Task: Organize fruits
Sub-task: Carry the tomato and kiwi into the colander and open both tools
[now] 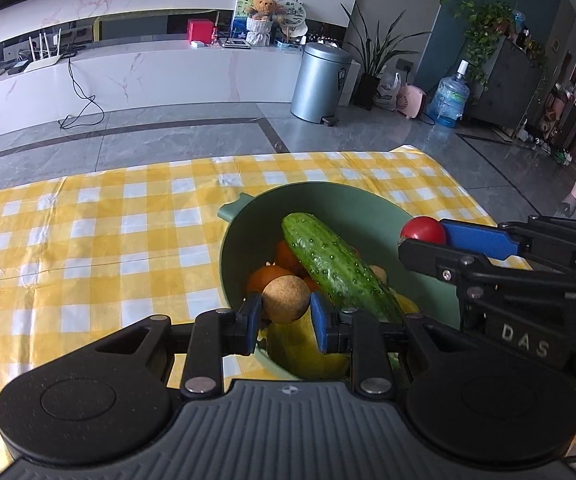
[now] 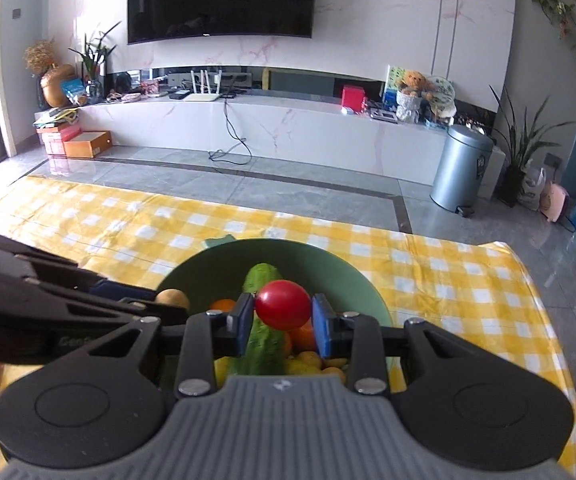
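Note:
A green bowl (image 1: 328, 200) (image 2: 215, 264) stands on the yellow checked tablecloth (image 1: 87, 240) (image 2: 448, 280). Inside lie a cucumber (image 1: 336, 264) (image 2: 261, 276), oranges (image 1: 265, 276) (image 2: 223, 305) and some yellow fruit (image 2: 308, 360). My left gripper (image 1: 285, 312) is shut on a small round brown fruit (image 1: 285, 299) (image 2: 172, 298), held above the bowl's near side. My right gripper (image 2: 283, 312) is shut on a red tomato (image 2: 283, 305) (image 1: 423, 230) over the bowl; it enters the left wrist view from the right (image 1: 422, 236).
The table's far edge meets a grey tiled floor (image 2: 288, 176). Beyond stand a silver bin (image 1: 320, 80) (image 2: 462, 168), a white marble TV bench (image 2: 288, 120), potted plants (image 2: 524, 152) and a water bottle (image 1: 450, 98). Bare tablecloth lies left of the bowl.

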